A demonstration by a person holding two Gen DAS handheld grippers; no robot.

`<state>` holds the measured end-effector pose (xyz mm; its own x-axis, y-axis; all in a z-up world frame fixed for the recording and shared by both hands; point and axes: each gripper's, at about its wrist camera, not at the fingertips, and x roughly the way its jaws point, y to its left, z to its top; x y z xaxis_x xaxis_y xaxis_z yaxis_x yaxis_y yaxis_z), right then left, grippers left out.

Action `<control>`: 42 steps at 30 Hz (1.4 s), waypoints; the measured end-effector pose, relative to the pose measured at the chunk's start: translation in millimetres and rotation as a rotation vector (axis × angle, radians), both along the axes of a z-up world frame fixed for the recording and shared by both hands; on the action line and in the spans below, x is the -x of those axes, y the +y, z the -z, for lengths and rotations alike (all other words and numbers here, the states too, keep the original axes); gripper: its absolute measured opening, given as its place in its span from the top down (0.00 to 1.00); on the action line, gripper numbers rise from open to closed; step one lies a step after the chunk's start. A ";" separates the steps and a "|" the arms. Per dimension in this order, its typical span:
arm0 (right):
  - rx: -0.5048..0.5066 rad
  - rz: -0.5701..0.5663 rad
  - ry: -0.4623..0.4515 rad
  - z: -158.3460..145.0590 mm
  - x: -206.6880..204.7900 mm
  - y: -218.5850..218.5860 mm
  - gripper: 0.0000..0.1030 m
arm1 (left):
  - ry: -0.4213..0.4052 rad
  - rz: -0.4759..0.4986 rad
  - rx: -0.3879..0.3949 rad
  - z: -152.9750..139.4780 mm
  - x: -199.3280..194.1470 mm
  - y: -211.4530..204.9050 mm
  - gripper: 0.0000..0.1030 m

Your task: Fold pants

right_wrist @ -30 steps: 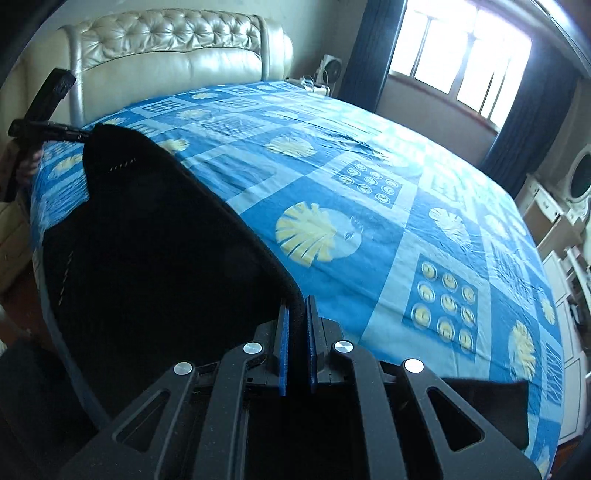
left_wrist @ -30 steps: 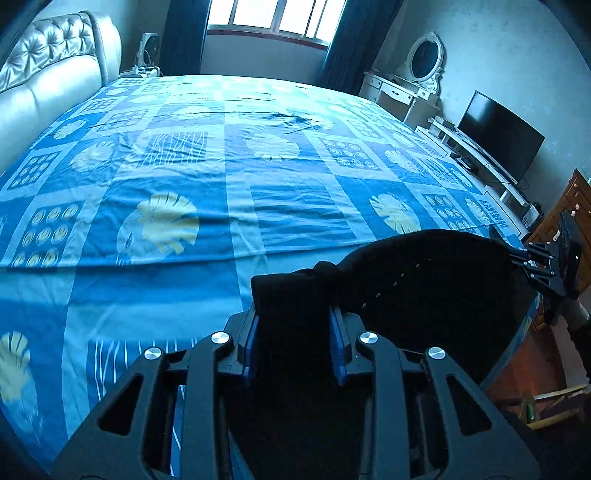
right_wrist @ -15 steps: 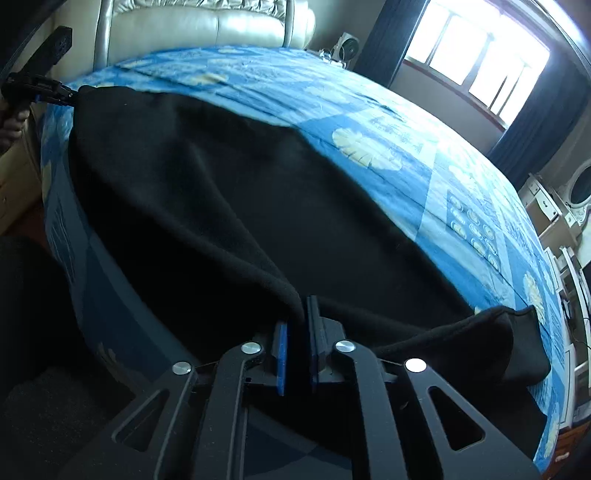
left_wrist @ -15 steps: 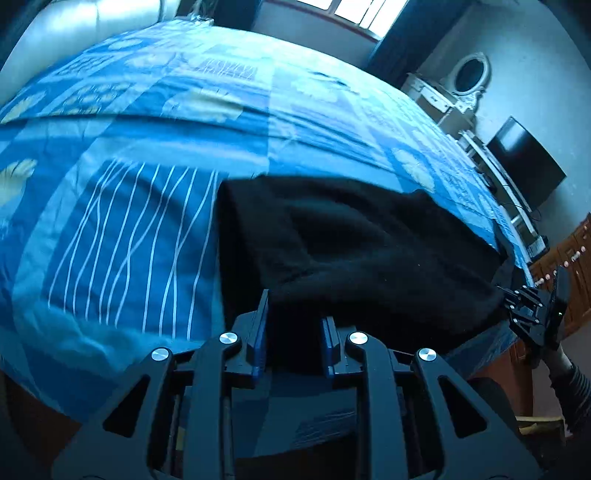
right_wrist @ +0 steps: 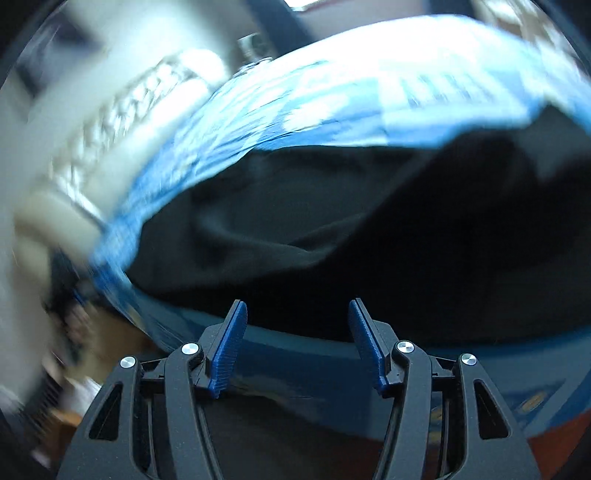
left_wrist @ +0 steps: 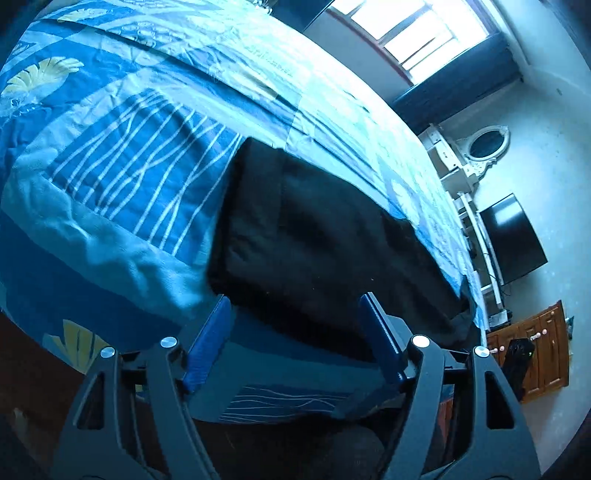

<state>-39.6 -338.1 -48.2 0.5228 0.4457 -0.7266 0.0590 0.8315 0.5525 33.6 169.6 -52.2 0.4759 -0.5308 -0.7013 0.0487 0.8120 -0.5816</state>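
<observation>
Left wrist view: black pants (left_wrist: 332, 236) lie flat on the blue patterned bedspread (left_wrist: 122, 155), dark soft fabric folded into a long slab running from 10 o'clock out to 4 o'clock along the bed's near edge, one fold line visible down its upper part. My left gripper (left_wrist: 295, 317) has just been opening; jaws stand wide, blue pads clear of cloth, nothing between them. Pants sit just beyond the tips at 12 o'clock. Right wrist view, heavily blurred: pants (right_wrist: 332, 229) fill the centre as a dark rumpled mass with a raised crease, bedspread (right_wrist: 332, 107) arcing above from 9 to 2 o'clock. My right gripper (right_wrist: 297, 332) has also just been opening, jaws apart, empty, pants just ahead at 12 o'clock. Only the left view shows the window (left_wrist: 417, 33), television (left_wrist: 513, 240) and wooden cabinet (left_wrist: 543, 347); only the right shows the pale tufted headboard (right_wrist: 110, 122) at 10 o'clock.
</observation>
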 end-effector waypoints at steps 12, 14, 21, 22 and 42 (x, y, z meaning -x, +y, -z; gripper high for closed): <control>-0.266 0.140 0.117 24.1 -20.9 8.5 0.40 | 0.083 -0.087 -0.120 16.6 -18.0 -22.5 0.49; -0.245 0.158 0.130 25.8 -23.8 12.4 0.42 | 0.097 -0.095 -0.175 20.0 -17.2 -23.7 0.61; -0.186 0.166 0.139 28.7 -22.1 6.4 0.86 | 0.110 -0.105 -0.183 24.1 -15.5 -18.4 0.63; -0.198 0.172 0.146 31.2 -18.7 5.1 0.87 | 0.113 -0.109 -0.182 24.5 -16.1 -17.9 0.63; 0.088 0.484 0.036 -72.2 -57.7 -182.3 0.55 | -0.115 -0.050 -0.316 -41.3 -13.7 -71.3 0.31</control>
<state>18.1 -520.4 24.0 0.6290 0.0937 -0.7717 0.4678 0.7473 0.4720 47.4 98.3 -10.8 0.5816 -0.2695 -0.7676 0.0546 0.9543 -0.2937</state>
